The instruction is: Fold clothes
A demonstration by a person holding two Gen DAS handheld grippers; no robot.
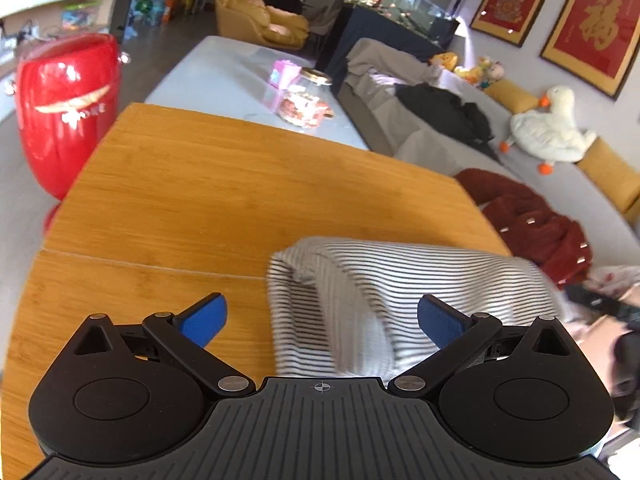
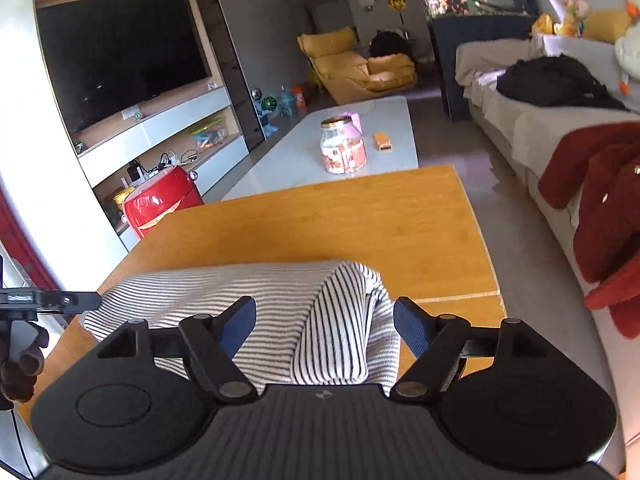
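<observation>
The striped shirt (image 1: 384, 300) lies folded into a thick bundle on the near part of the wooden bench (image 1: 240, 184), its rounded fold toward the far side. The left tool (image 1: 322, 320) and the right tool (image 2: 324, 326) each hang just above it with blue fingers spread wide, pinching nothing. Beyond the bench stand a jar (image 2: 343, 146) on a white table (image 2: 280, 152), a red bin (image 1: 64, 108), and a sofa (image 1: 460, 136) with a red coat (image 2: 600, 192).

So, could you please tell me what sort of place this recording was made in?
Most likely a home living room: a wall-mounted television, a grey sofa with a plush goose, and a yellow armchair.
</observation>
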